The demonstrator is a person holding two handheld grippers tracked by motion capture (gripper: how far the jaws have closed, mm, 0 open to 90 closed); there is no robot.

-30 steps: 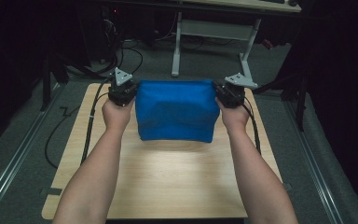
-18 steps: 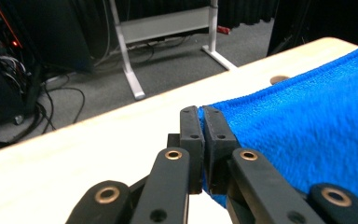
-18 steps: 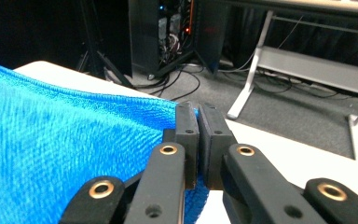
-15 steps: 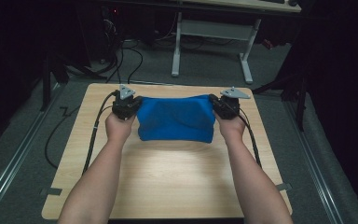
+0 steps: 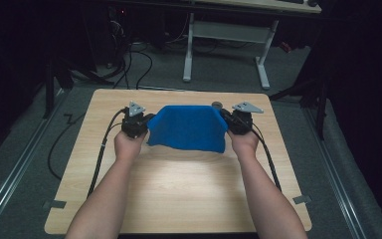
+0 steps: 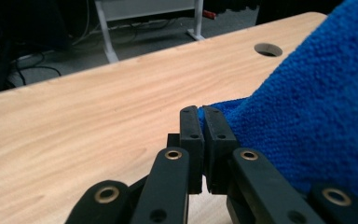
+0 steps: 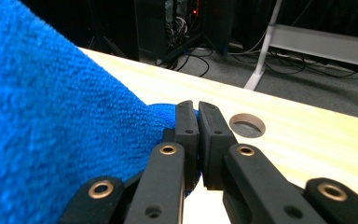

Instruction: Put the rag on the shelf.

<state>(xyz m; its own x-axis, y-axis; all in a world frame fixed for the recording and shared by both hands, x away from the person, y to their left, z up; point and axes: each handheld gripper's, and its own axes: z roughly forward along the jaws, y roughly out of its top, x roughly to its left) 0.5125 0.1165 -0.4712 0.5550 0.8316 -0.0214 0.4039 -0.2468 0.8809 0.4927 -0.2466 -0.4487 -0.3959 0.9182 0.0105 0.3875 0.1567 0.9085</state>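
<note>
In the left gripper view, the fingers [image 6: 192, 135] of the left gripper [image 5: 135, 121] are pressed together on a corner of the blue cloth [image 5: 189, 127], with a thin strip of blue showing between them; the rest of the cloth [image 6: 317, 102] swells up at the right of that view and runs off its edge. The right gripper's [image 5: 238, 119] fingers [image 7: 187, 135] are likewise clamped on the opposite corner, blue fabric pinched in the narrow gap, while the cloth [image 7: 51, 121] covers the left of that view and hides the counter behind it.

From above, the cloth hangs stretched between the two grippers over the far half of the wooden counter [image 5: 179, 184]. Its lower edge looks close to the wood, but whether it touches cannot be told. The fingers themselves are hard to make out from above, lost against dark gripper bodies and cloth.

A round hole [image 5: 217, 104] in the counter peeks out just behind the cloth's top edge, partly covered. Beyond the counter the room is dark: a white desk frame [image 5: 224, 45] and loose cables [image 5: 139, 59] on the floor are all that can be picked out.
</note>
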